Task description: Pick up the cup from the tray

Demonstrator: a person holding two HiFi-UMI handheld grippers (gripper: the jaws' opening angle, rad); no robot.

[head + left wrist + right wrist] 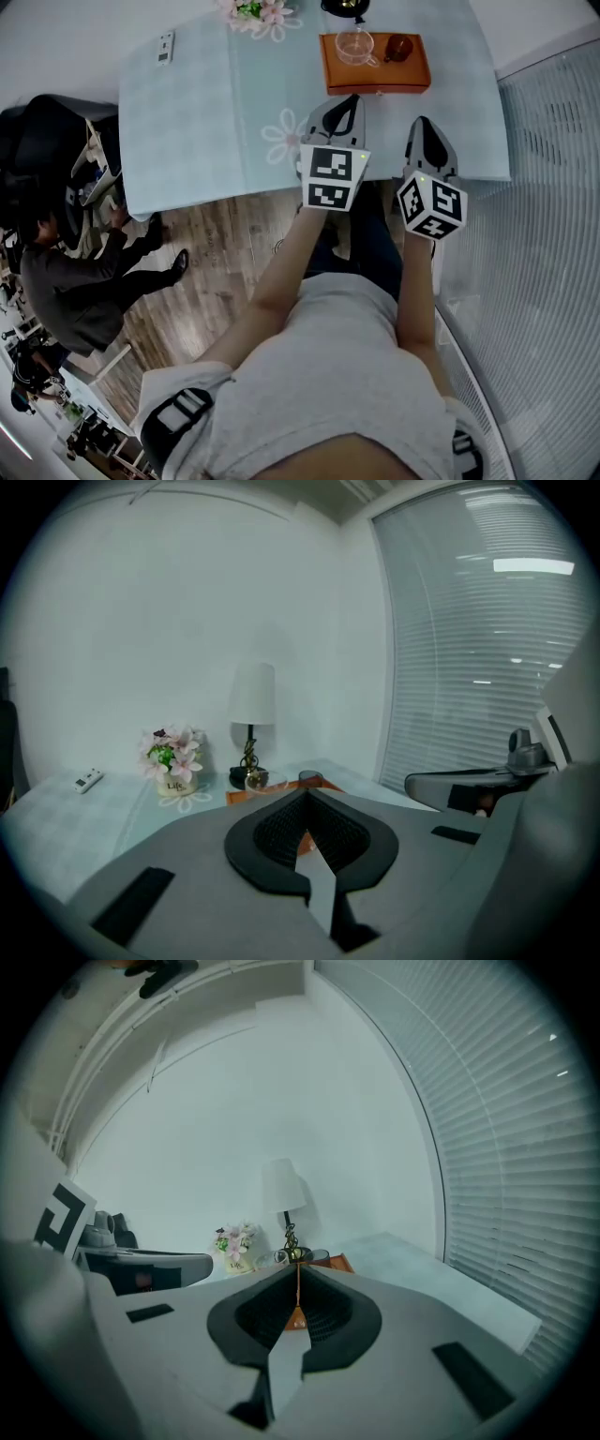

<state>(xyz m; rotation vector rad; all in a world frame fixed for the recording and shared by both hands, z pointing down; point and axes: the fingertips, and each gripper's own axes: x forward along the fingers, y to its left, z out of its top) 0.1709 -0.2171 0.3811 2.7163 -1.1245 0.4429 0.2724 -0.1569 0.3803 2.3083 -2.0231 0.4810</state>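
Note:
An orange tray (375, 73) lies at the far side of the pale blue table (187, 122). On the tray stand a clear glass cup (356, 47) and, to its right, a small dark cup (399, 47). Both grippers hover over the table's near edge, well short of the tray. My left gripper (353, 97) is shut with nothing in it, and so is my right gripper (421, 121). In the left gripper view the shut jaws (306, 790) point at the glass cup (255, 782). The right gripper view shows its jaw tips (298, 1264) touching, in line with the tray (339, 1263).
A pot of pink flowers (258, 13), a lamp base (345, 7) and a white remote (165, 47) stand along the table's far side. A seated person (66, 281) is at the left on the wooden floor. Window blinds (553, 234) curve along the right.

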